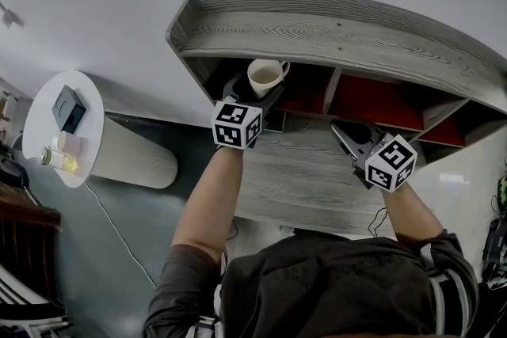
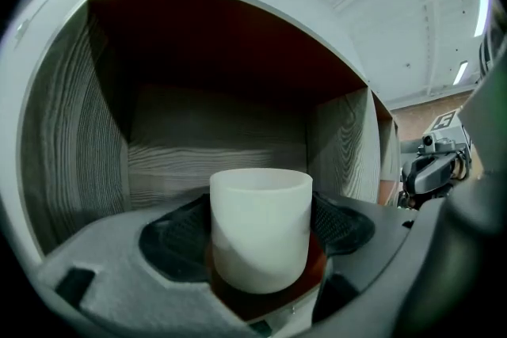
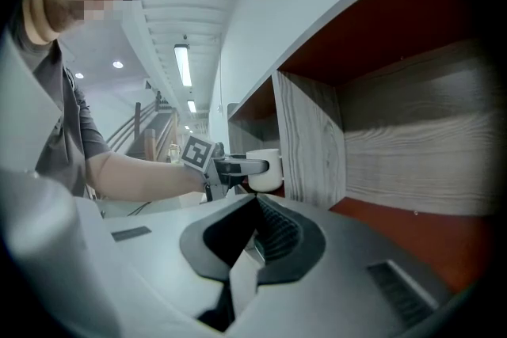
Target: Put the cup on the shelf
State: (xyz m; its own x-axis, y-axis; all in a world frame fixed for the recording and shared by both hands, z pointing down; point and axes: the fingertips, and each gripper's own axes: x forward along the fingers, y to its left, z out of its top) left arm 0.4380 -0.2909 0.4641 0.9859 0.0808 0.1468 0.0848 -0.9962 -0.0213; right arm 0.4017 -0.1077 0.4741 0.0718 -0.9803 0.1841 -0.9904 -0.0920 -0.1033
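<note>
Left tongs (image 2: pixel 260 253) pinching cup (image 1: pixel 265 77) at the mouth of the end compartment (image 2: pixel 214 131) of the shelf (image 1: pixel 333 34).

Cup is standing upright between the jaws, rim up, handle pointing to the person's right; the jaws are pressing on its two sides. Compartment is lying straight ahead of the left tongs, with its back wall showing beyond the cup and a red surface (image 2: pixel 314 265) showing just under the base; whether the base is touching it cannot be told. Right tongs (image 3: pixel 252 237) are hanging pressed together, holding nothing, before the next compartment, past the upright divider (image 3: pixel 309 138). Left hand is doing the carrying. By judgement, the coming move is calling for a short push forward and down, keeping the cup's axis vertical.
</note>
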